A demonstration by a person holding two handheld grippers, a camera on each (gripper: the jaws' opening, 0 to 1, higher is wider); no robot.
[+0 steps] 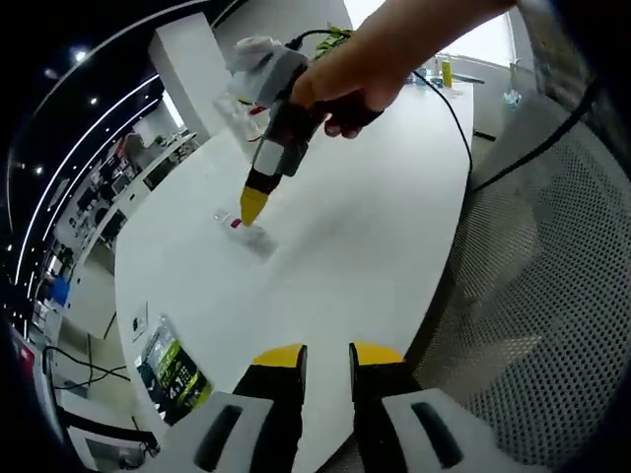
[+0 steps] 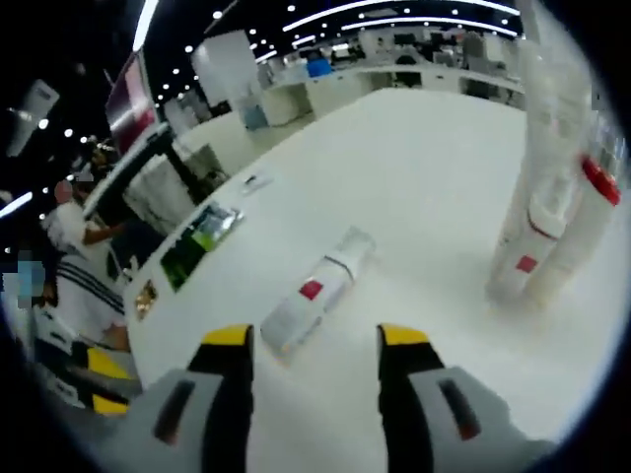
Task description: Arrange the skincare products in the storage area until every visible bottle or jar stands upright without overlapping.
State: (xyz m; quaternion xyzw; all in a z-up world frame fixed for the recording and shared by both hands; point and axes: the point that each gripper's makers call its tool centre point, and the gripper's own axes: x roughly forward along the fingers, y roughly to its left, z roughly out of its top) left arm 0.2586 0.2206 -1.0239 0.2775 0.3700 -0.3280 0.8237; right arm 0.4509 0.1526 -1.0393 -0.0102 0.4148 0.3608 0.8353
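Tube (image 2: 317,291) lies flat on white table (image 2: 424,177), just ahead of your right gripper (image 2: 311,340); jaws spread wide, empty, straddling its near end, lined up for pickup. Upright bottles (image 2: 547,236) stand clustered to right, well apart, leaving room. Your left gripper (image 1: 325,357) hangs back near table edge, jaws slightly parted, empty.
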